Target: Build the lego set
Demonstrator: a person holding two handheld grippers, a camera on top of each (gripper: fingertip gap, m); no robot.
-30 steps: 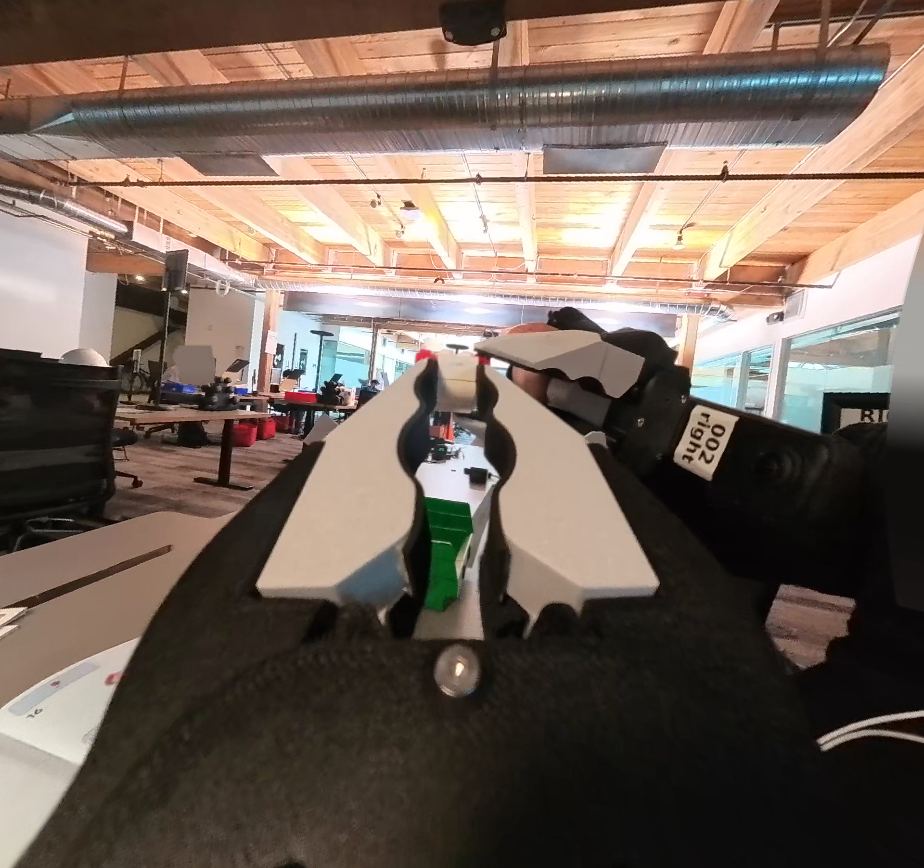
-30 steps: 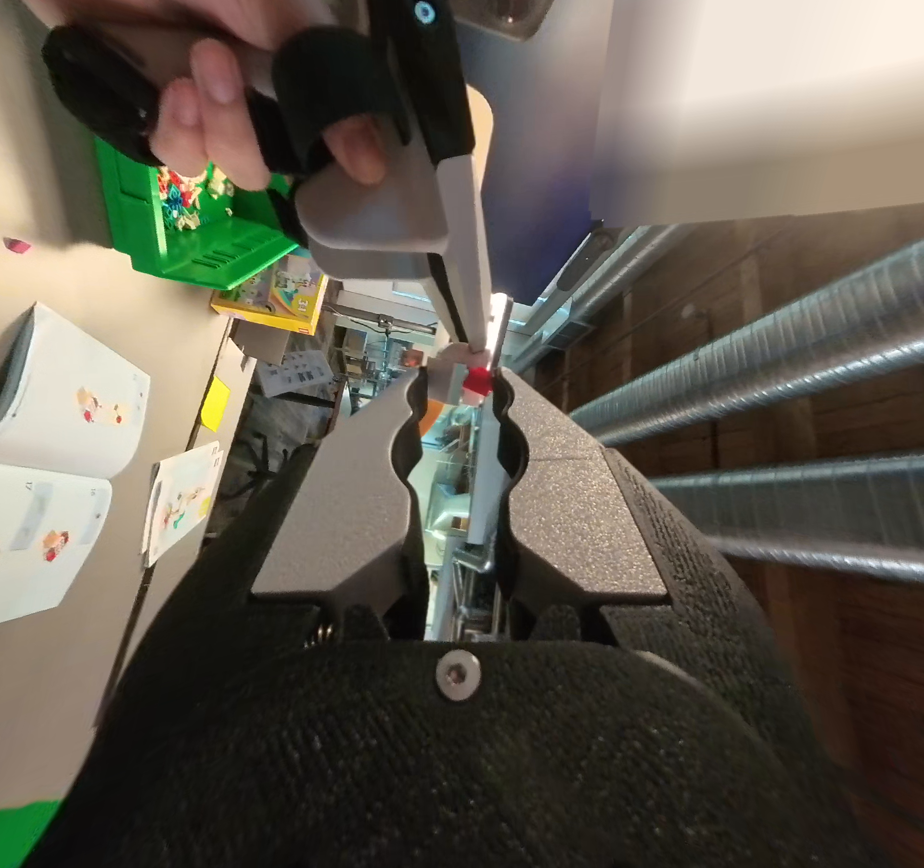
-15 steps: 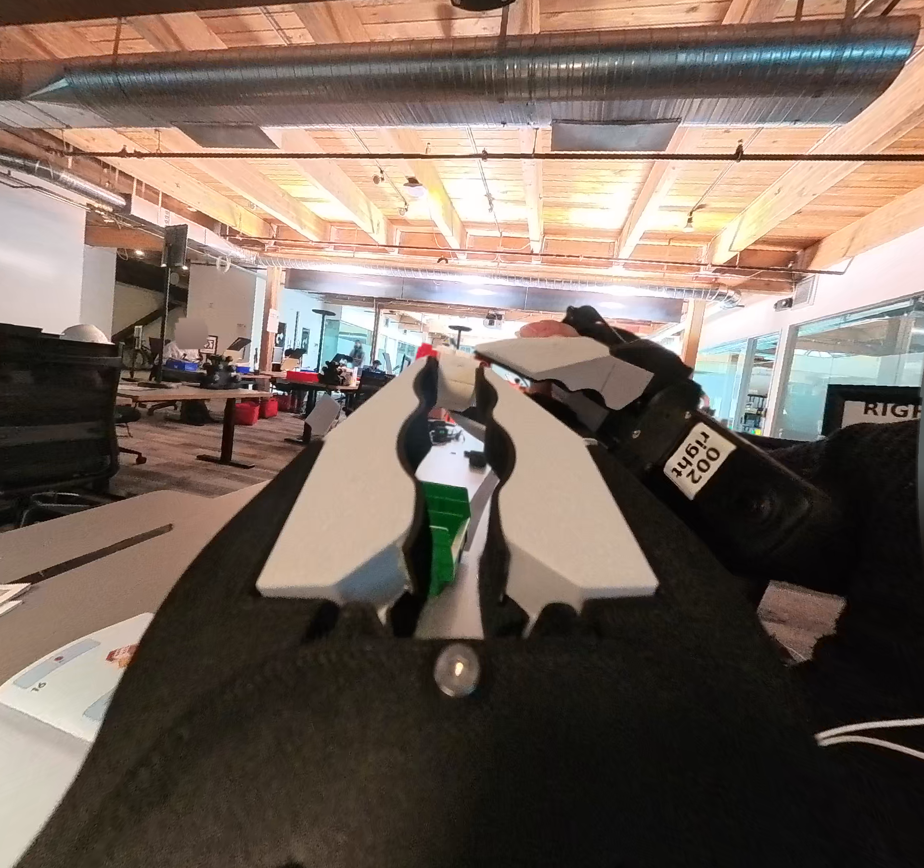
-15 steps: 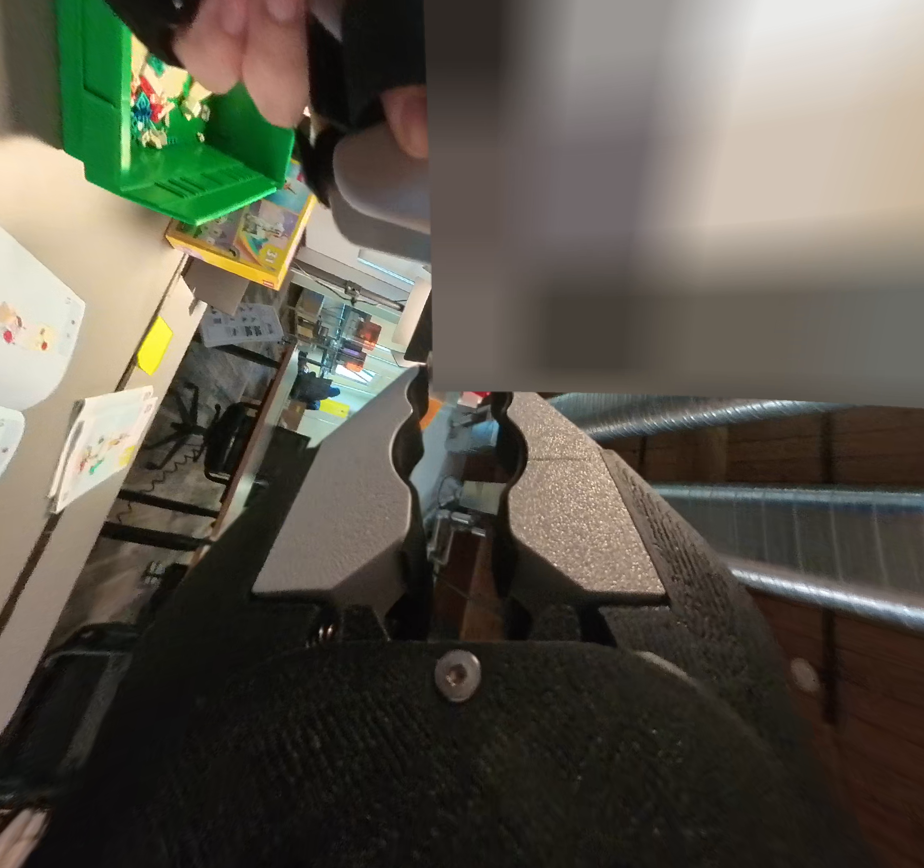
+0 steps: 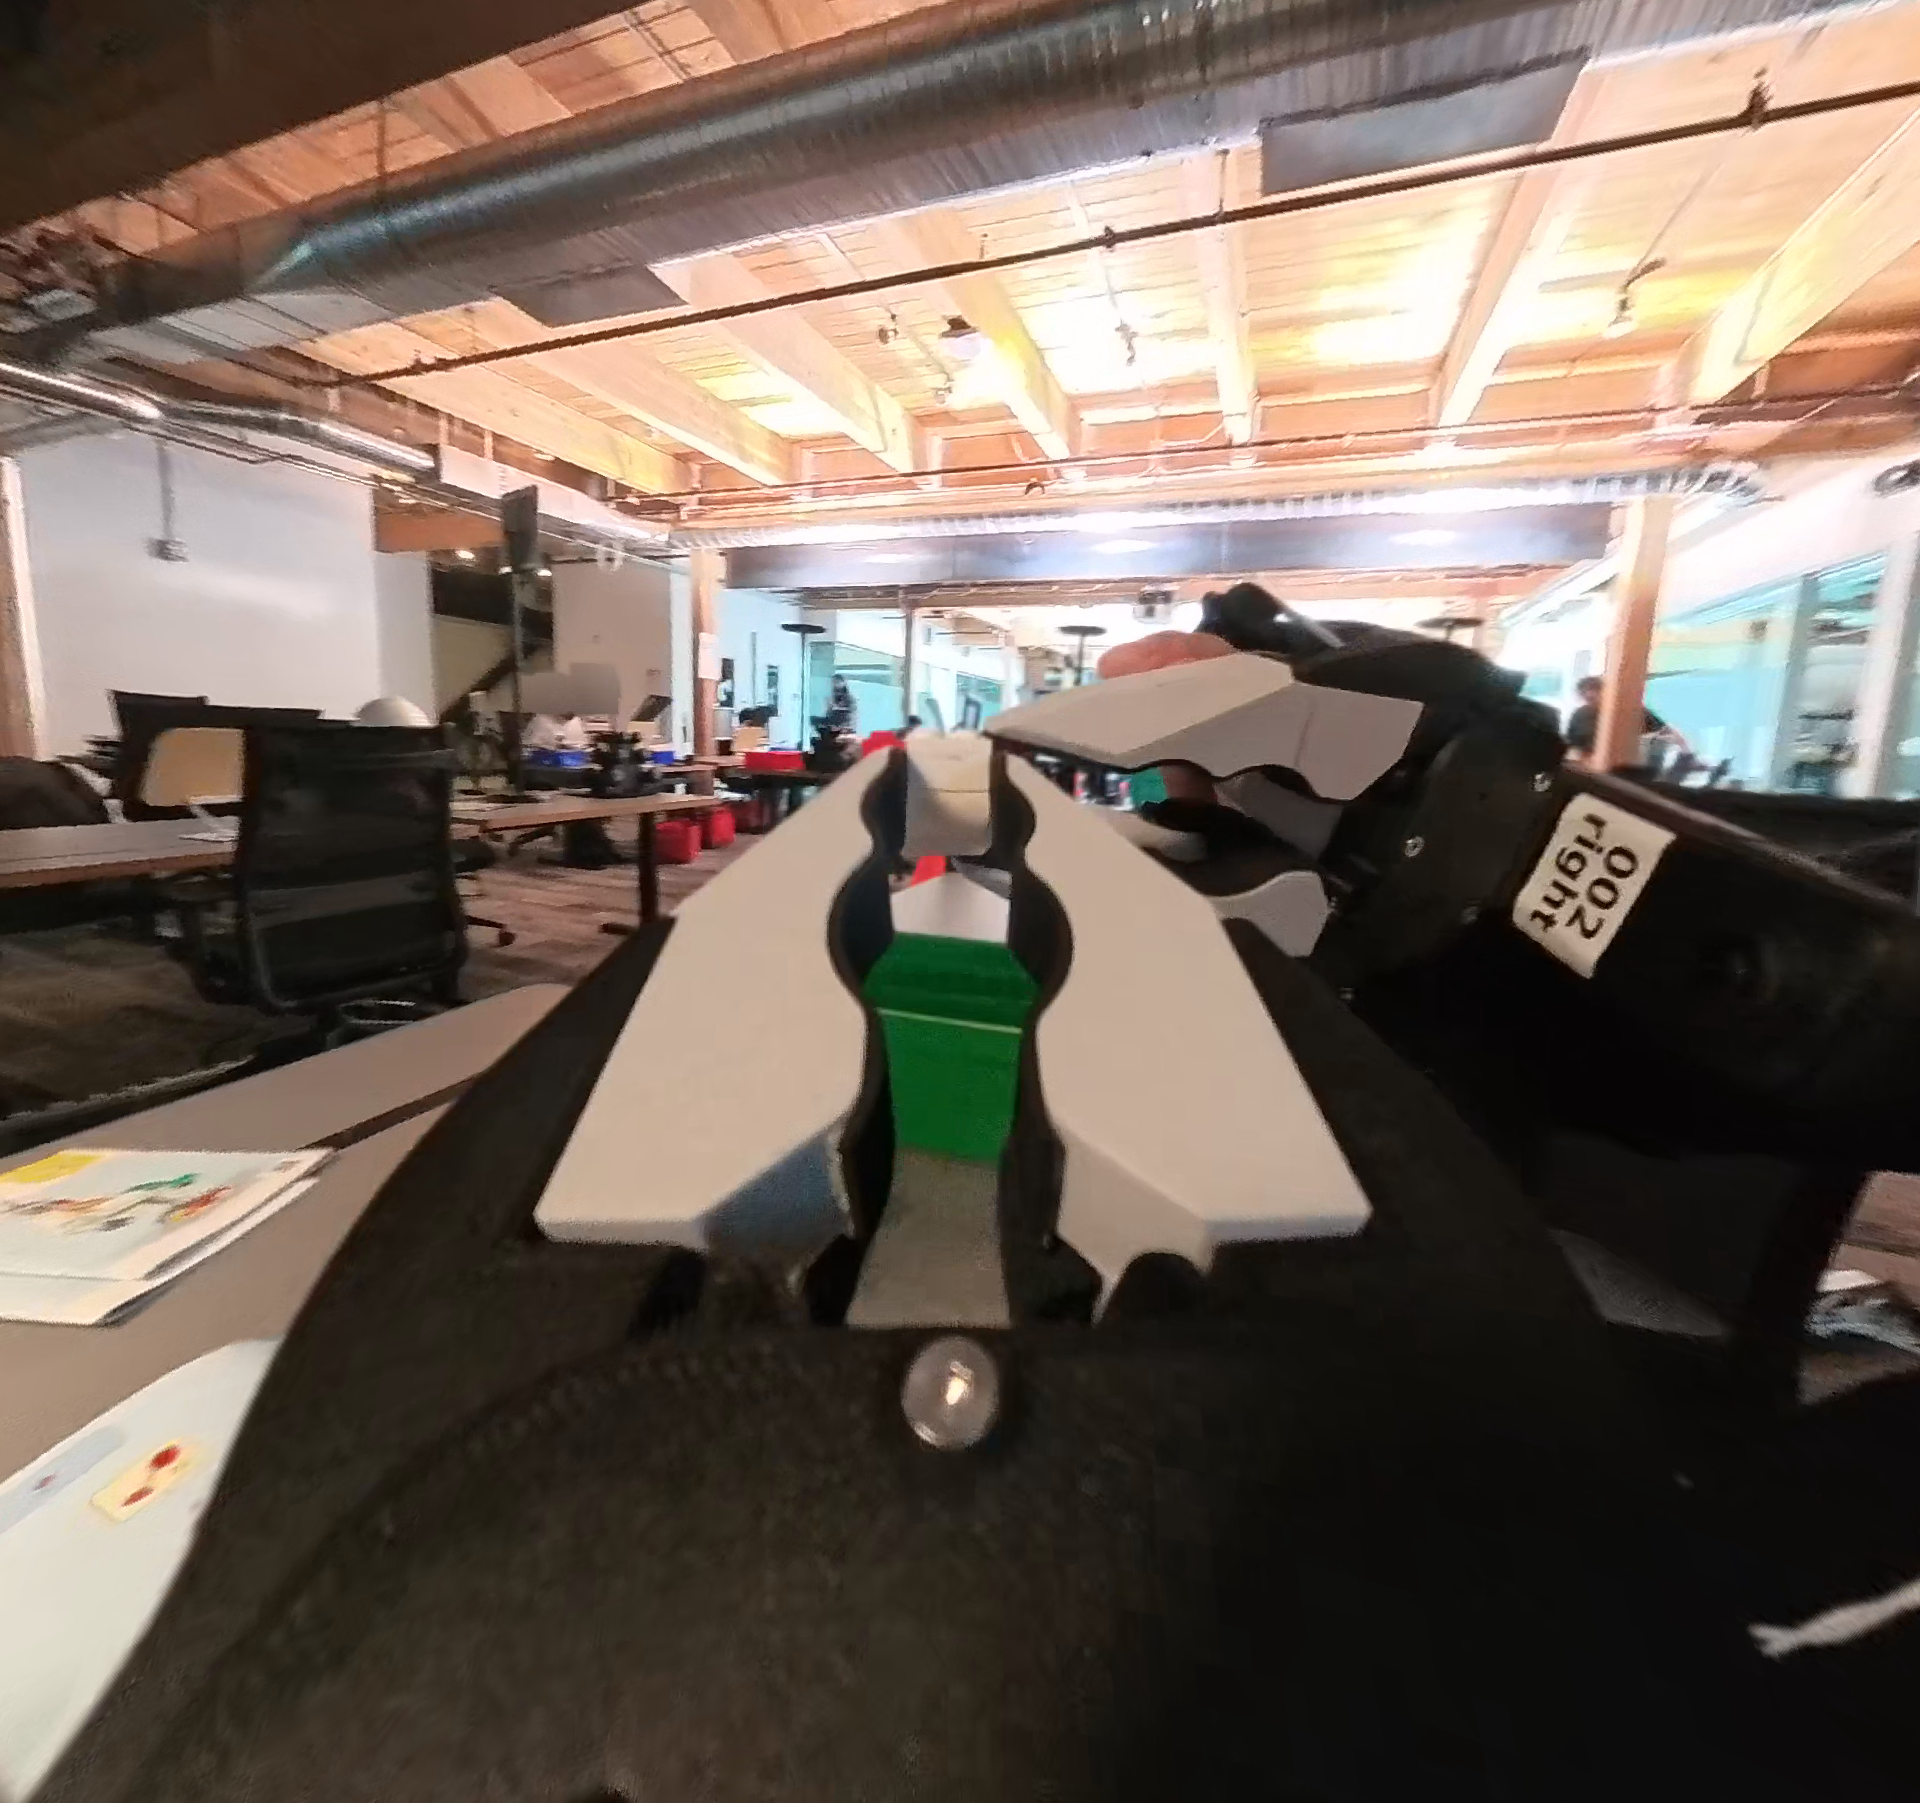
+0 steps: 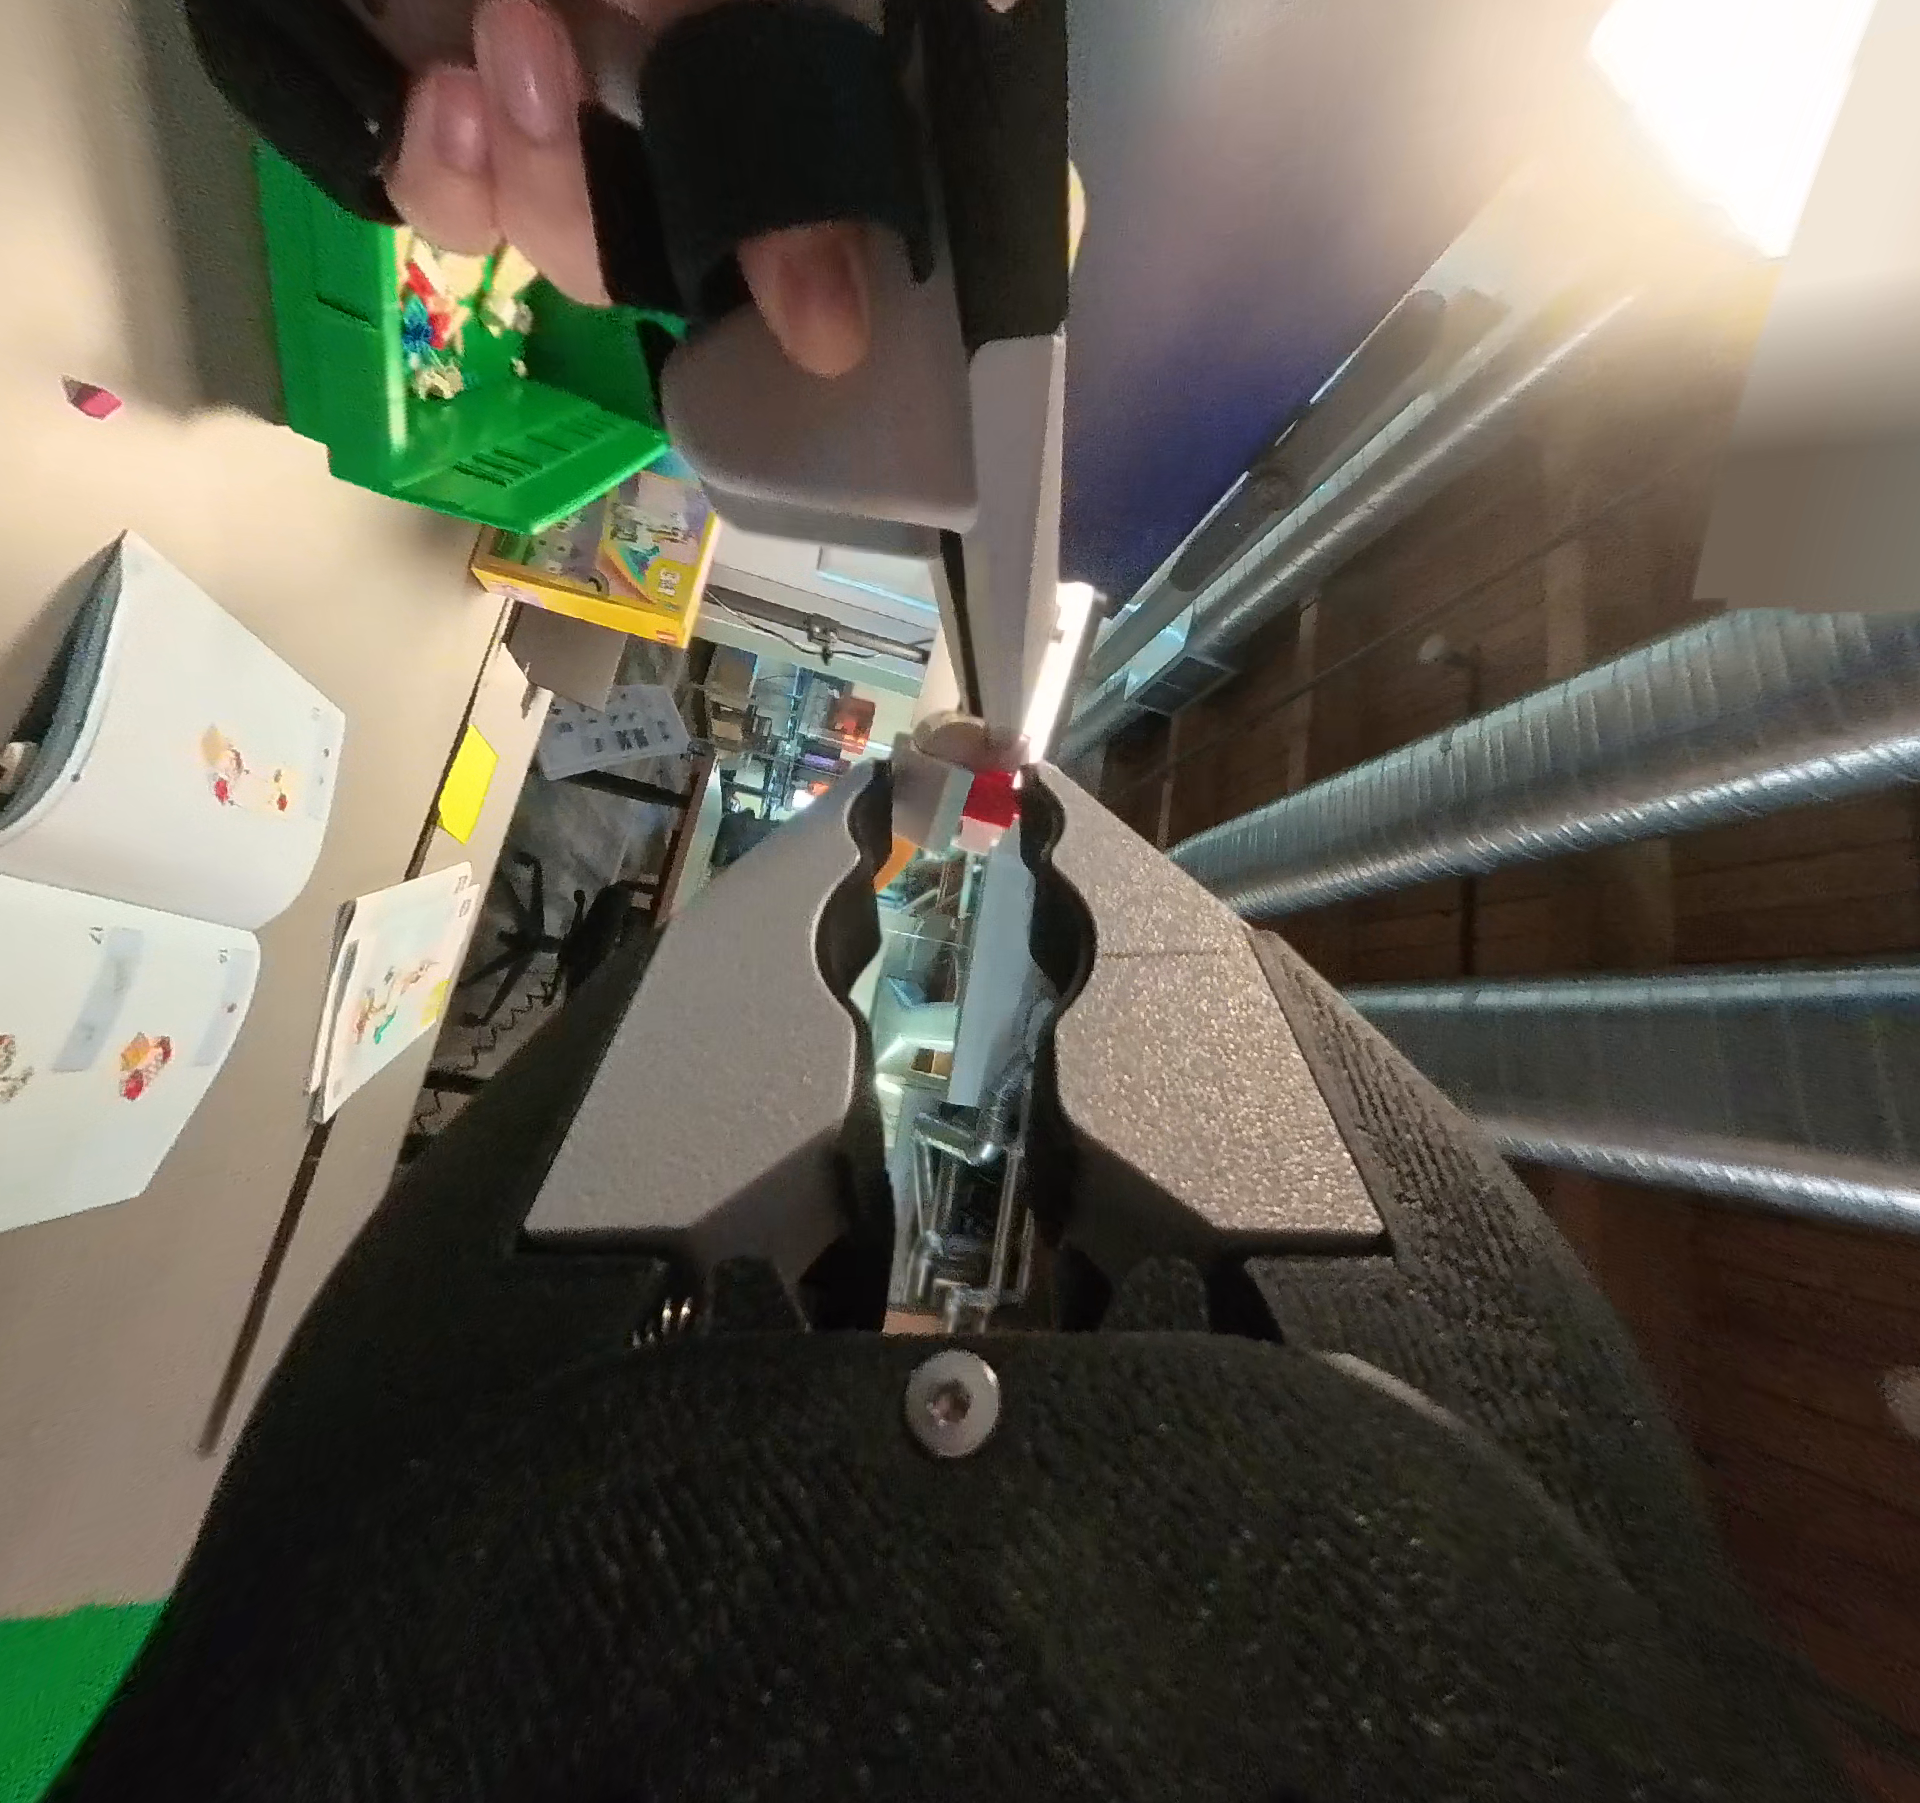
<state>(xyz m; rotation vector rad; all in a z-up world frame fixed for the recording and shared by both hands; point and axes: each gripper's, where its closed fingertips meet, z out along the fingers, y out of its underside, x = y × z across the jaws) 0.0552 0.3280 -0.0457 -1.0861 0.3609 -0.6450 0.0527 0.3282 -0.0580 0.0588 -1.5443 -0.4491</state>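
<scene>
Bright overhead glare, blurred fisheye edges

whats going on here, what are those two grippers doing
A person is building a lego set with a handheld gripper in each hand, both raised above the table. The left gripper is shut on a small grey piece. The right gripper pinches a red and white piece, tip to tip with it. The green parts tray and instruction booklets sit on the table.
</scene>
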